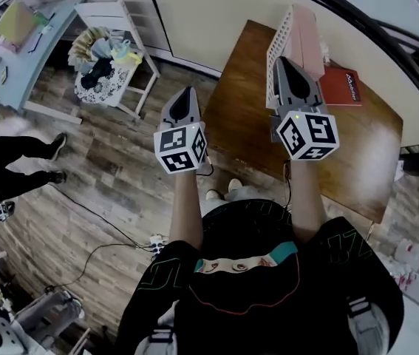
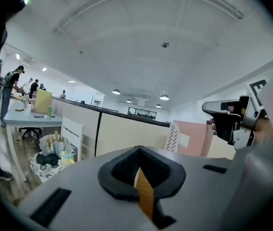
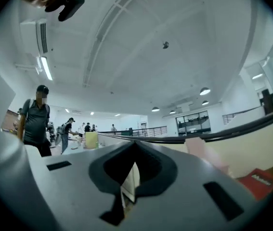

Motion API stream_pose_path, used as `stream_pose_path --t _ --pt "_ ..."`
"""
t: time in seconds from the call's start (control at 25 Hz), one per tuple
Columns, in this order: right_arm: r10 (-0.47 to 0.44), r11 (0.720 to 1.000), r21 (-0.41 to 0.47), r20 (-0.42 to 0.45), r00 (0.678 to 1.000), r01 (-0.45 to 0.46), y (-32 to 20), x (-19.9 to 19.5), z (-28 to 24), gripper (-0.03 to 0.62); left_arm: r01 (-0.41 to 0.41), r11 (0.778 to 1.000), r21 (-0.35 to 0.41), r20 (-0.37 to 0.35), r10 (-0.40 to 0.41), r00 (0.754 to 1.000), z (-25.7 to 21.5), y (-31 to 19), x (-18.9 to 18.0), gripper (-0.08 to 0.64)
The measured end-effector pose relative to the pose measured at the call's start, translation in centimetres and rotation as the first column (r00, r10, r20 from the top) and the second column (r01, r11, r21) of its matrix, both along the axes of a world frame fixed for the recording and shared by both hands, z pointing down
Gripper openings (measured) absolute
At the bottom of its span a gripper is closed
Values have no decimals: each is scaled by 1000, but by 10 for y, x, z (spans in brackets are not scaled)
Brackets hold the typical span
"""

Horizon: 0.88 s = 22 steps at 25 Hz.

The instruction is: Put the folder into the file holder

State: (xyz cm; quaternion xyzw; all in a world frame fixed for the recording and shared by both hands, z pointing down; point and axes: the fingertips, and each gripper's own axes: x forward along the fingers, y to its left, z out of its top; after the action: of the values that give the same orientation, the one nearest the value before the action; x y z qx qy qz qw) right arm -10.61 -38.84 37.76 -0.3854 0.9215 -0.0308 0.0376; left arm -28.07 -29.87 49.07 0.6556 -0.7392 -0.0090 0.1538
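The head view is the only one with the whole layout. There's a brown table far right, with a white file holder upright near its far left corner. The pink folder is standing in it, as far as I can tell, and a red book lies just right of that. The right gripper hangs over the table with its nose by the holder. The left gripper is over the wooden floor, left of the table. Only the gripper views show the jaws: both pairs are pressed together, nothing in them. The left gripper view also catches the holder's slotted side.
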Motion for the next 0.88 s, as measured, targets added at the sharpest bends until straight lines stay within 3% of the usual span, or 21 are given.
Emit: stream_pose_path --t 0.12,0.36,0.6,0.88 --pt "-100 991 -82 37 994 103 9 -24 16 2 62 998 -7 13 -62 998 0 20 -18 0" --pt "-178 973 -167 -86 980 162 30 -57 73 2 149 988 -41 25 -149 989 19 59 -32 0" --pt "-218 967 -162 -126 968 197 43 -73 92 2 192 980 -49 36 -190 981 27 79 -39 0" --pt "-221 969 -146 -135 966 201 45 -74 87 2 182 983 -21 53 -180 982 14 77 -38 0"
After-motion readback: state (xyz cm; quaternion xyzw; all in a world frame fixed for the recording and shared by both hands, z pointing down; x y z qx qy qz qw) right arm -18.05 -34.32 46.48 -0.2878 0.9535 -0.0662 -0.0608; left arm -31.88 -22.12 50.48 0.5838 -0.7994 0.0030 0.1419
